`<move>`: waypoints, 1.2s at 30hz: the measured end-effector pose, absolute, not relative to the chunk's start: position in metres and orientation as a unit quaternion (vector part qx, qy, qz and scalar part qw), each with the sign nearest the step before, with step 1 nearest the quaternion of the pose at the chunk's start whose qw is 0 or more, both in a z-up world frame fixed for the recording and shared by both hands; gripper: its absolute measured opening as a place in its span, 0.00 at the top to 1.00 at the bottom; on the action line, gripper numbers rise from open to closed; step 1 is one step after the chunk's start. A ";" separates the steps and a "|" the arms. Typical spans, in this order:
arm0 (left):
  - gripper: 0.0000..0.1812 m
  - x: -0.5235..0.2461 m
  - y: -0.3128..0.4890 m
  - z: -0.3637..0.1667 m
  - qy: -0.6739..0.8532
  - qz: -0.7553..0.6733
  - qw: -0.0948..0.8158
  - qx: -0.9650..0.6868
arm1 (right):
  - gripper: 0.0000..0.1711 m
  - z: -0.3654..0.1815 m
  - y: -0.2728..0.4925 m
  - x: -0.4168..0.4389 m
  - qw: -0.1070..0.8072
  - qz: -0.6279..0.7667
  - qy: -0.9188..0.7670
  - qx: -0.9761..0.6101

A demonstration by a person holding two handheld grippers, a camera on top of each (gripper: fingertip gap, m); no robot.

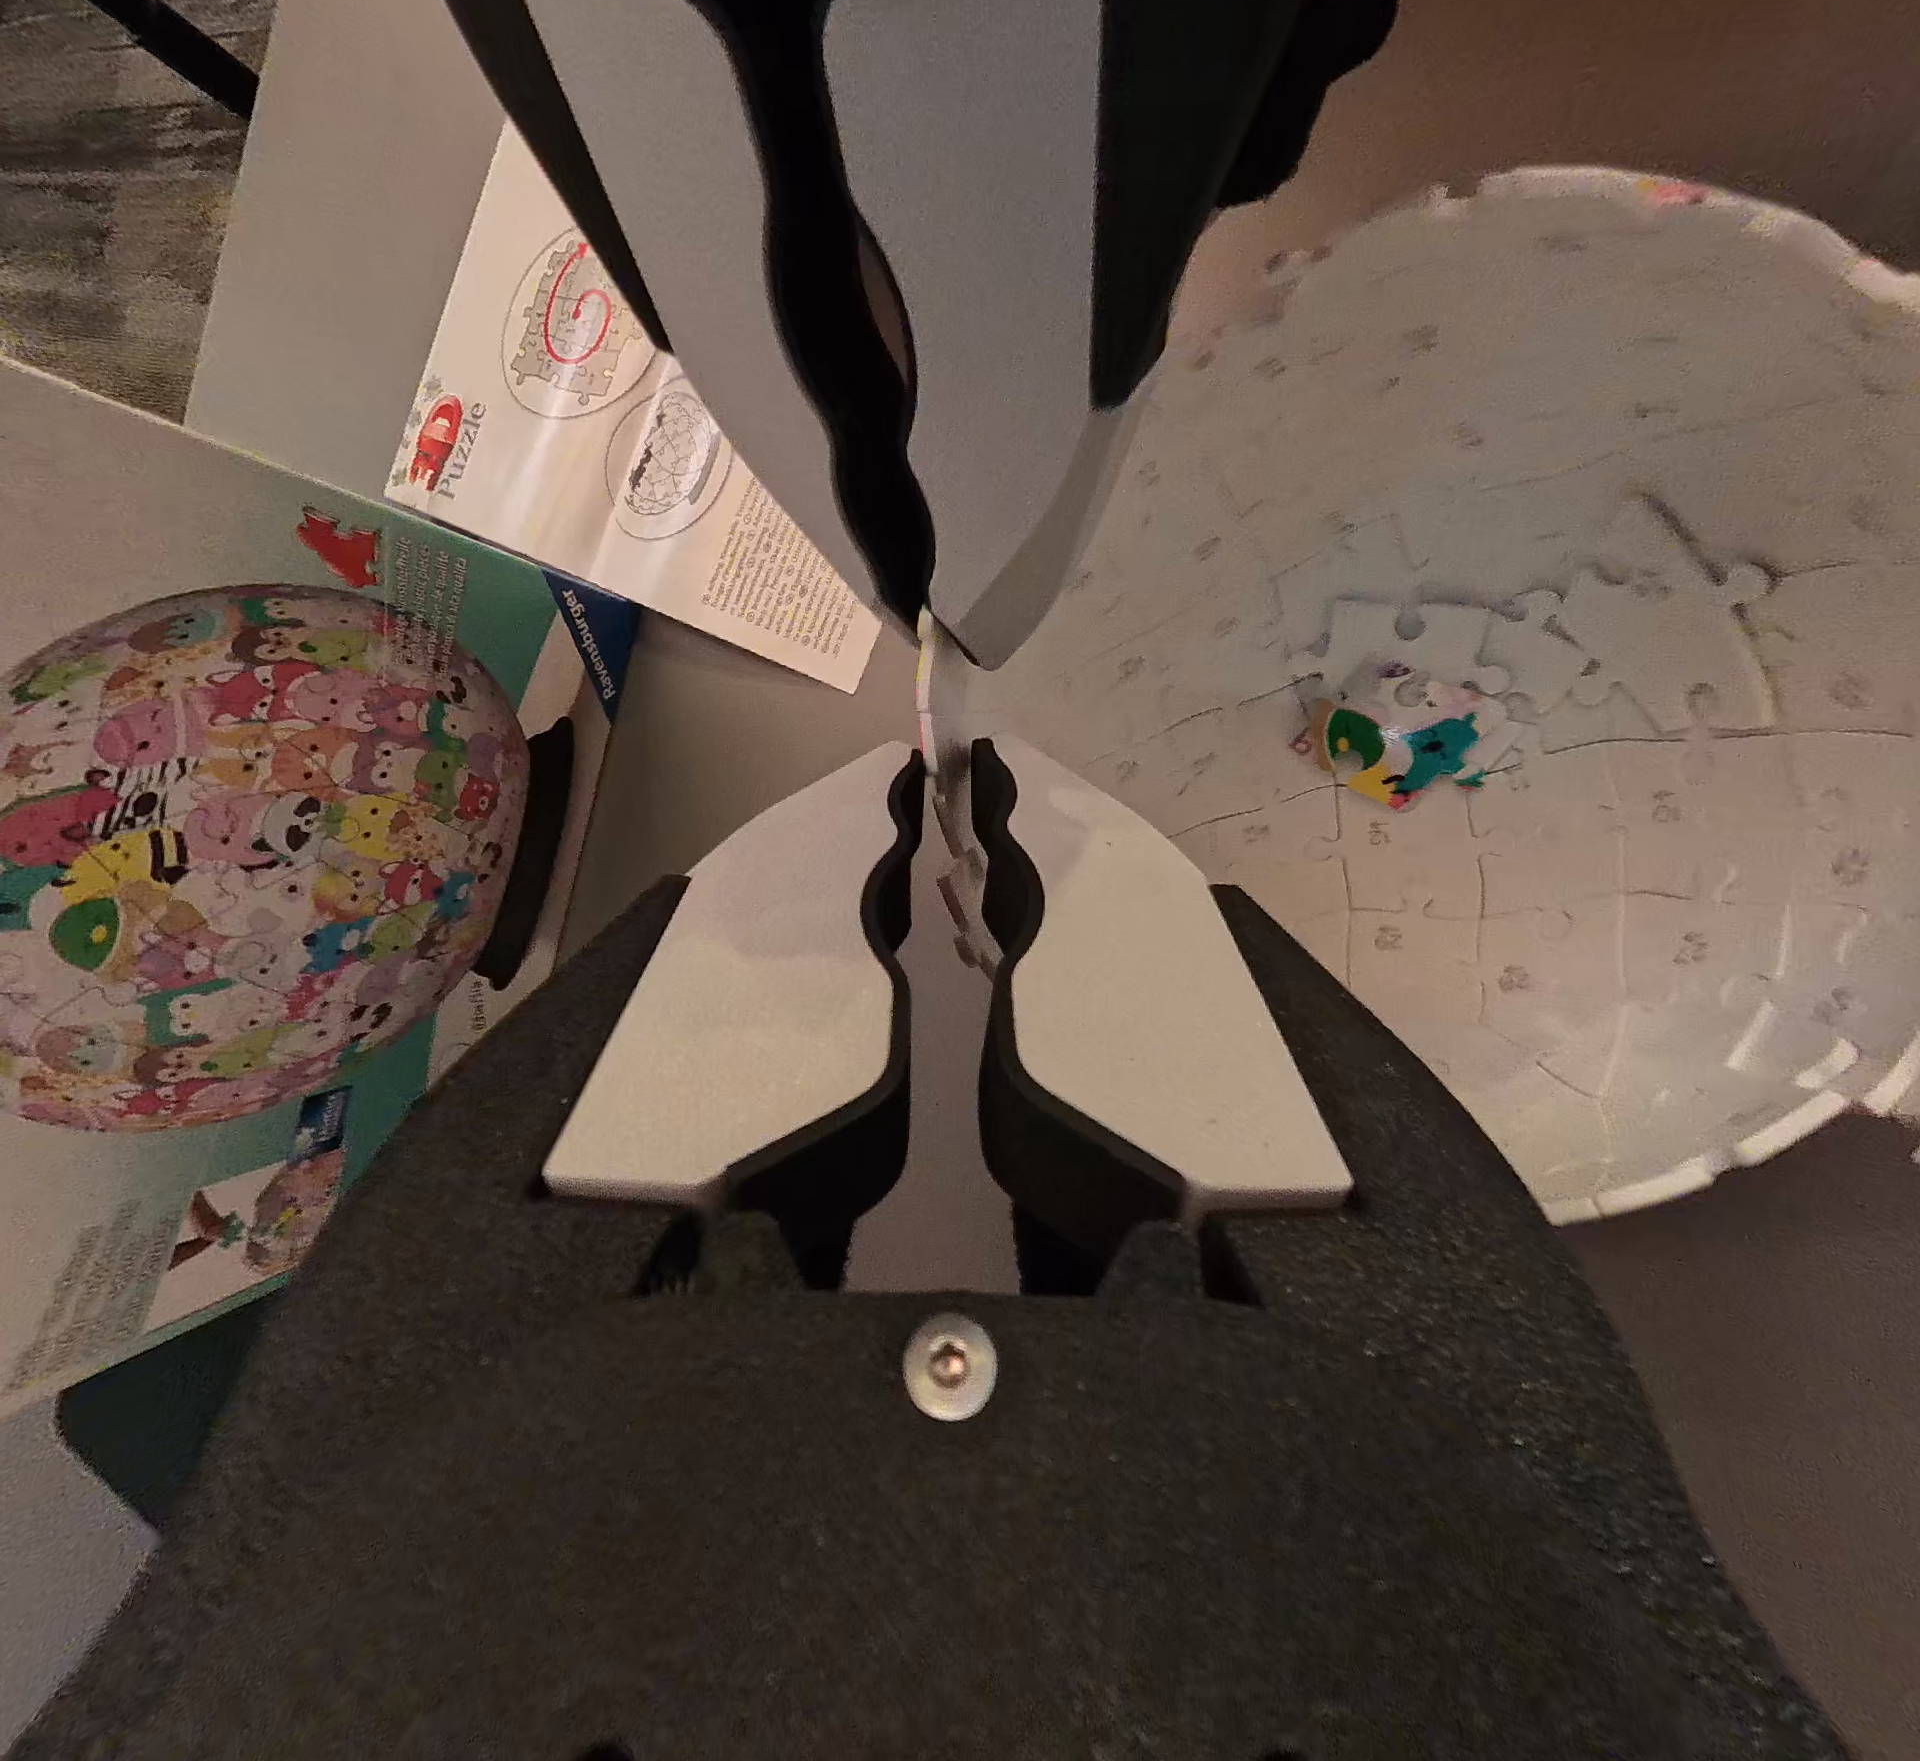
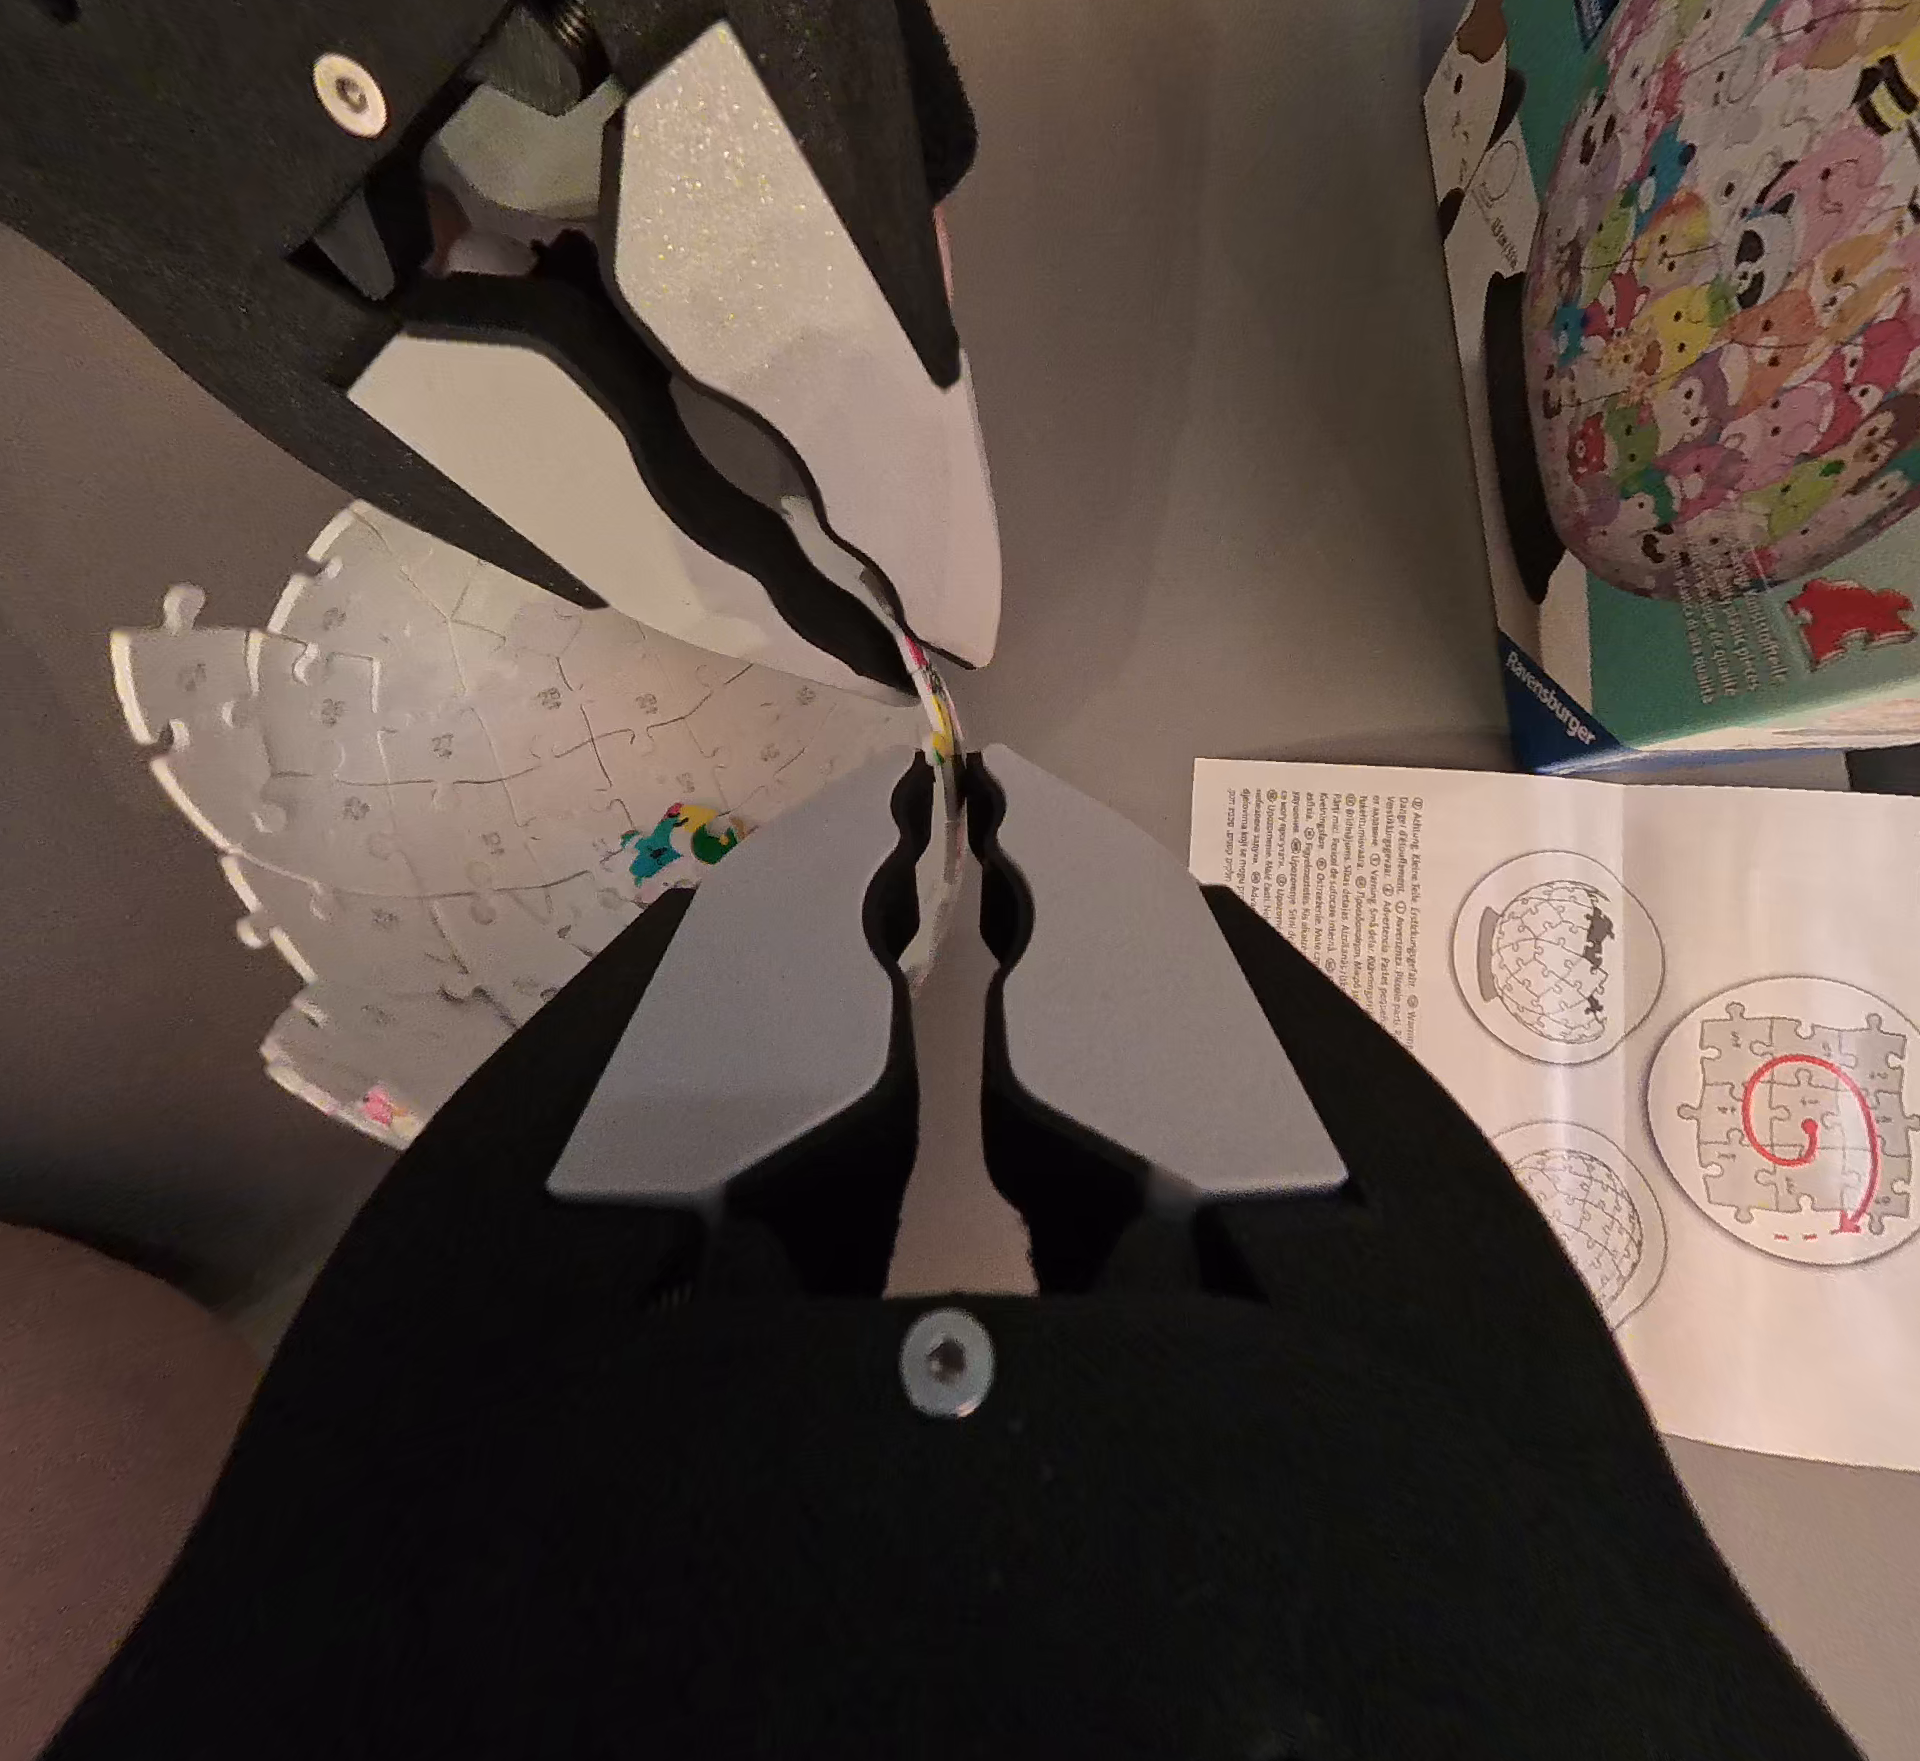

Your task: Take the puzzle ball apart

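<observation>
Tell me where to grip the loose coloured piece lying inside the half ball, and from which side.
Take the loose piece by its raised edge, coming straight down through the open mouth of the half ball. It lies printed side up near the bottom of the bowl, and the curved wall blocks any sideways approach. Both grippers, left and right, are now shut on the rim, so one must let go first.

Left gripper (image 1: 948, 755) with jaws nearly closed, pinching a thin curved edge at its tips, right gripper (image 2: 943, 761) likewise clamped, the two meeting tip to tip from opposite sides, each angled toward the other, both held above the worktop
</observation>
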State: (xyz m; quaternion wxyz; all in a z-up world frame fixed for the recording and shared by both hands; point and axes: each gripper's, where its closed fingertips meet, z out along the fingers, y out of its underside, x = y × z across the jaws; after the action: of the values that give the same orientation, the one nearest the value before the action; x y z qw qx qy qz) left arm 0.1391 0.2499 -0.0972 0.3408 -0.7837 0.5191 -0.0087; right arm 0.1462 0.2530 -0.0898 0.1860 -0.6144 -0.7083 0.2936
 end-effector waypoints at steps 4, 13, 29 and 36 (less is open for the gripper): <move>0.96 0.139 0.252 -0.098 0.527 -0.008 0.337 -0.780 | 0.97 -0.091 0.254 0.146 0.190 0.293 -0.710 -0.612; 0.96 0.136 0.247 -0.097 0.566 0.033 0.343 -0.749 | 0.96 -0.089 0.253 0.143 0.186 0.296 -0.707 -0.614; 0.86 0.112 0.236 -0.054 0.445 -0.153 0.380 -0.796 | 0.90 -0.083 0.254 0.152 0.194 0.300 -0.701 -0.617; 0.85 0.120 0.234 -0.078 0.462 -0.136 0.335 -0.810 | 0.86 -0.086 0.248 0.134 0.205 0.289 -0.725 -0.591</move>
State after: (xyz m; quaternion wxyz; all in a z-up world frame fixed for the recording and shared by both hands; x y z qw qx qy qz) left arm 0.1198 0.2344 -0.0780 0.3348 -0.8100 0.4618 -0.1362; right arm 0.1342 0.2483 -0.0857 0.2048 -0.5909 -0.7248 0.2889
